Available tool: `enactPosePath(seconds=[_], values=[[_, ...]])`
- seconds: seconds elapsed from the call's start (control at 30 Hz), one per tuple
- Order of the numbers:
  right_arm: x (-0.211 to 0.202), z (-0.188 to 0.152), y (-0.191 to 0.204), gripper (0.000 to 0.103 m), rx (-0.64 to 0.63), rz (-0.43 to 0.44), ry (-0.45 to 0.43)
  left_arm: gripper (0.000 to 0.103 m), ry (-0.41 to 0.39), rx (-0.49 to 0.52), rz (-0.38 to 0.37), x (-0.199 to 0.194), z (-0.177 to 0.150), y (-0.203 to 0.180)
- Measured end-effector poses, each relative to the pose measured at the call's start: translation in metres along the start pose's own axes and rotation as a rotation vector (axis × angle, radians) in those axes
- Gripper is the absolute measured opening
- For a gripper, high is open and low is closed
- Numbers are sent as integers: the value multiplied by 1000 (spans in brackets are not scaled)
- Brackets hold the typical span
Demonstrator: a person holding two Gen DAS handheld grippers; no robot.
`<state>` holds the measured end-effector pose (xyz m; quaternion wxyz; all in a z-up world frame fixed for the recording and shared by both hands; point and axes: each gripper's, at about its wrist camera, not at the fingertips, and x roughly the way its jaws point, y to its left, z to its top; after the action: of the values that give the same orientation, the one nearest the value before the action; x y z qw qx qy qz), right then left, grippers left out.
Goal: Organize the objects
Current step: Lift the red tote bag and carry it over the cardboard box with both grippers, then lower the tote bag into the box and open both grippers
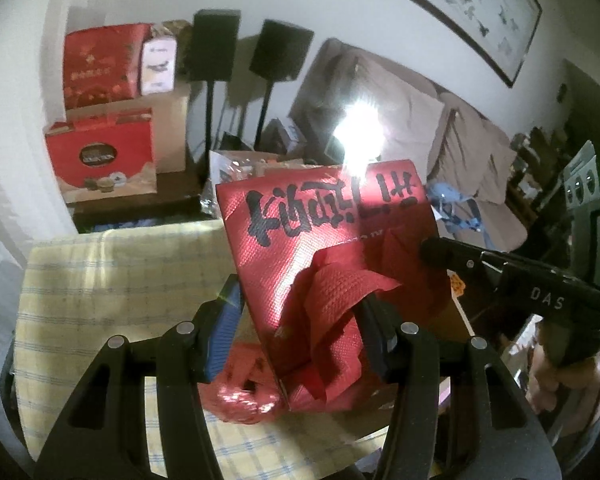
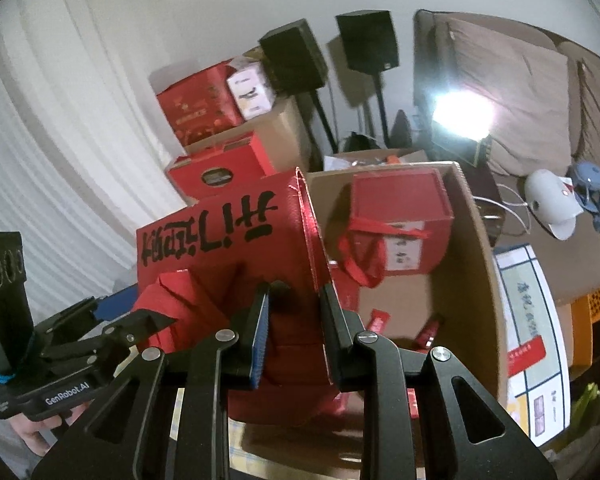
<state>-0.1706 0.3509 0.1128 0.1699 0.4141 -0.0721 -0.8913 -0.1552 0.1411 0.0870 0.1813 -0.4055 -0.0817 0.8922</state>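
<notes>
A red gift bag (image 1: pixel 320 240) with black brush lettering hangs tilted in the air between both grippers. My left gripper (image 1: pixel 300 312) is shut on its folded side, where the red handle strap (image 1: pixel 332 280) bunches up. My right gripper (image 2: pixel 296 292) is shut on the bag's (image 2: pixel 220 248) upper wall edge. In the left wrist view the right gripper (image 1: pixel 430 250) comes in at the bag's right side; in the right wrist view the left gripper (image 2: pixel 132 312) grips its left fold. The bag is next to an open cardboard box (image 2: pixel 472 264) that holds a red handled box (image 2: pixel 400 216).
A yellow checked cloth (image 1: pixel 100 280) lies below, with a crumpled red object (image 1: pixel 244 400) on it. Stacked red cartons (image 1: pixel 100 64) and two speakers on stands (image 1: pixel 216 44) stand at the back. A covered sofa (image 1: pixel 460 132) and a bright lamp (image 1: pixel 360 128) are on the right.
</notes>
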Motion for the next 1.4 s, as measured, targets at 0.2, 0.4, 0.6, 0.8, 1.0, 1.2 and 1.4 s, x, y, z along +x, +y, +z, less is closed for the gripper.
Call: enactPosePath(seconds=[0.2,0.4,0.6,0.8,1.0,1.2,1.4], values=[[-2,-6,-25,25,33,-27,10,51,34,10,-14,19,-3,-15],[-3,-12,-42,25,55,-43,17,50,60,21,-20,35,-6,-28],[-5,-15,-55,25,68,-63,22,50,79,38,-22,48,-5,-41],[0,-16,-71,25,90,-74,37,50,109,52,-19,67,-6,-50],[14,-18,-90,25,118,-90,62,50,149,66,-7,89,-8,-57],[28,-18,-111,25,154,-116,97,51,203,83,-11,114,-11,-66],[46,-23,-131,25,179,-157,132,51,258,96,-10,137,-16,-73]])
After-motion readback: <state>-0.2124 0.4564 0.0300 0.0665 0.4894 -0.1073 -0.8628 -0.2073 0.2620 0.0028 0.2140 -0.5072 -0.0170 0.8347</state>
